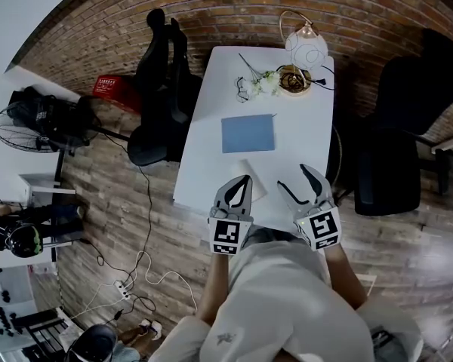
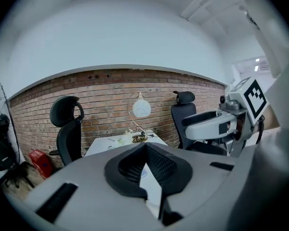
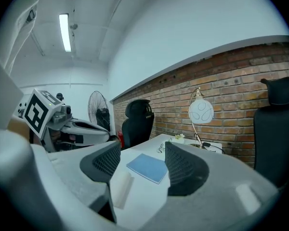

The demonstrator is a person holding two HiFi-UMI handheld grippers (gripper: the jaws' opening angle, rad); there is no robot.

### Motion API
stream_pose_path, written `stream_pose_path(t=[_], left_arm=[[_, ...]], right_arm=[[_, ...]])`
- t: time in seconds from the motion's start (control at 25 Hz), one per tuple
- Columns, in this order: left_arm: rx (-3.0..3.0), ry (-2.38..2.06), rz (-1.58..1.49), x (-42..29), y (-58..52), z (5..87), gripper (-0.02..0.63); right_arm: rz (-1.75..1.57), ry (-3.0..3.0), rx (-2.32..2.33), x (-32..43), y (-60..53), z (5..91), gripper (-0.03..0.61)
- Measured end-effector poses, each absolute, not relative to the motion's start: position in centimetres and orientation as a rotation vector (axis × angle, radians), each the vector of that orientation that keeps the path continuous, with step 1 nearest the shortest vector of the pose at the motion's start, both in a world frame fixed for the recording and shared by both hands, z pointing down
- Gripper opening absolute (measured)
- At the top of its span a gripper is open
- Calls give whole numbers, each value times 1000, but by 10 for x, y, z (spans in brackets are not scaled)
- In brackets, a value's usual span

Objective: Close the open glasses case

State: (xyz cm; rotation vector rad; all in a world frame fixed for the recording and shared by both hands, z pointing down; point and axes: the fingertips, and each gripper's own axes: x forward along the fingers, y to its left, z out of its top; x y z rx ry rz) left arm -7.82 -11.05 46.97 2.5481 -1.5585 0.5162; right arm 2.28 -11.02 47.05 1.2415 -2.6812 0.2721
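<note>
A small white glasses case (image 1: 257, 182) lies near the front edge of the white table (image 1: 211, 157); I cannot tell whether its lid is up. It shows as a pale oblong (image 3: 119, 188) in the right gripper view, low between the jaws. My left gripper (image 1: 244, 181) hovers just left of the case with its jaws together and nothing in them; its tips meet in the left gripper view (image 2: 145, 147). My right gripper (image 1: 292, 176) is open to the right of the case, empty (image 3: 142, 150). Both are held above the table's near edge.
A blue notebook (image 1: 248, 133) lies mid-table. Behind it are glasses (image 1: 243, 90), a small flower sprig (image 1: 266, 82), a gold dish (image 1: 294, 79) and a globe lamp (image 1: 306, 48). Black office chairs stand left (image 1: 160, 89) and right (image 1: 396, 138). A fan (image 1: 23, 127) stands far left.
</note>
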Motion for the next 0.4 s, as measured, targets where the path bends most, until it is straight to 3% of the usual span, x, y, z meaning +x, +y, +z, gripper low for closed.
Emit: stream_pose_path(t=[0.4], left_arm=[[2563,-1589,475,-85,-116,462,5]], right_arm=[[280,-2683,1261,12,-110,468,290]])
